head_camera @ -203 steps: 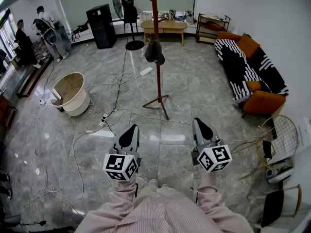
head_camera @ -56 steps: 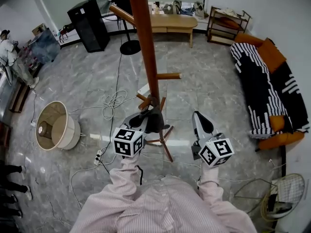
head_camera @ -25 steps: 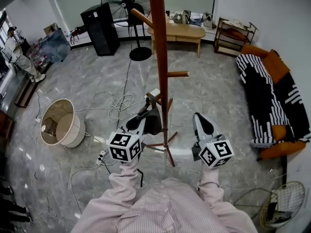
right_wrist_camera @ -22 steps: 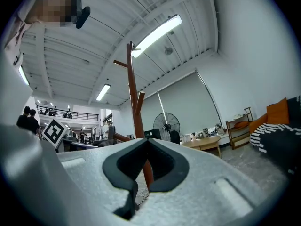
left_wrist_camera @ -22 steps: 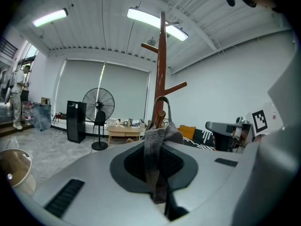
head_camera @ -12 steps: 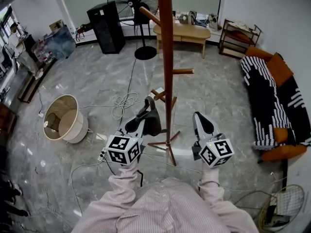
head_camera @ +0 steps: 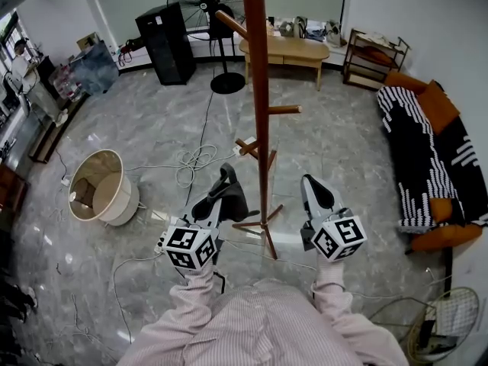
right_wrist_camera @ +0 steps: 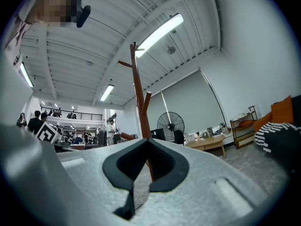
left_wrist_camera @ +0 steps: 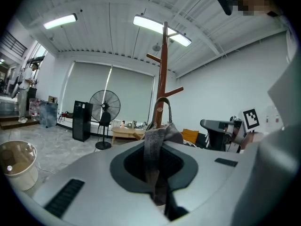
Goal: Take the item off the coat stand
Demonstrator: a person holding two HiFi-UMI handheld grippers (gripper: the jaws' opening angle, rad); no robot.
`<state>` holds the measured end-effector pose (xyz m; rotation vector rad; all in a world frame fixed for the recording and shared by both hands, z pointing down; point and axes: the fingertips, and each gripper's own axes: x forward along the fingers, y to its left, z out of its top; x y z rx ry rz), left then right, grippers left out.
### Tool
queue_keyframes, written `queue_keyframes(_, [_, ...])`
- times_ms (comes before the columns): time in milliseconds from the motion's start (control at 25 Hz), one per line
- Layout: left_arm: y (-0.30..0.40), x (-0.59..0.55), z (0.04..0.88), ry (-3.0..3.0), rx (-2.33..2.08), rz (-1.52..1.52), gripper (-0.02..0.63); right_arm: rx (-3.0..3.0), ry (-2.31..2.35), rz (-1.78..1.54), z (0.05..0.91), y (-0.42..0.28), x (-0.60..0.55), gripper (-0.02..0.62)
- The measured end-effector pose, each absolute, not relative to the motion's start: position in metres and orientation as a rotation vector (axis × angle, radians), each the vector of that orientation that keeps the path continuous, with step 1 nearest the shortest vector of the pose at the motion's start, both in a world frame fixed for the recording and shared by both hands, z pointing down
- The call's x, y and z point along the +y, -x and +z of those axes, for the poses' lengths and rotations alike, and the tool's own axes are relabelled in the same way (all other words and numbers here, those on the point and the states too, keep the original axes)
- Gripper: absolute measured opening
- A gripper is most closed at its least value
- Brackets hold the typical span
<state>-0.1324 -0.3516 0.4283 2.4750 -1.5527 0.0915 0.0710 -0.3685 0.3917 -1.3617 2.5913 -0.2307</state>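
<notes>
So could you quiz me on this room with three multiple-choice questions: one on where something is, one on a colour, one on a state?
1. Where is the item?
A hanging on a peg
B in the left tool
C inside a drawer

2. What colour are the cushions on the sofa?
A green
B orange
C white

3. How is the stand?
A upright
B tipped over
C folded up

Answers:
1 B: the left gripper view shows the grey item pinched in that tool, beside the stand.
2 B: the head view shows the cushions plainly orange against the striped throw.
3 A: the pole rises straight from its spread feet.
</notes>
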Motion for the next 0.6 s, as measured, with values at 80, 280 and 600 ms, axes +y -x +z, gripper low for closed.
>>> queue_keyframes(80, [0.132,-0.347,0.431,-2.477,-1.553,0.086,0.014,2.590,1.364,-0.231,0.393,-0.073,-0.367,0.005])
queue_keyframes(280, [0.130,-0.336,0.433,-2.491,-1.548,0.075,0.014,2.592,1.373,-0.238,0.397,-0.076,-0.362,0.005])
queue_keyframes(600, [0.124,-0.321,0.442,-2.503,-1.514,0.078,0.014,2.587,1.400,-0.251,0.404,-0.085,-0.358,0.005])
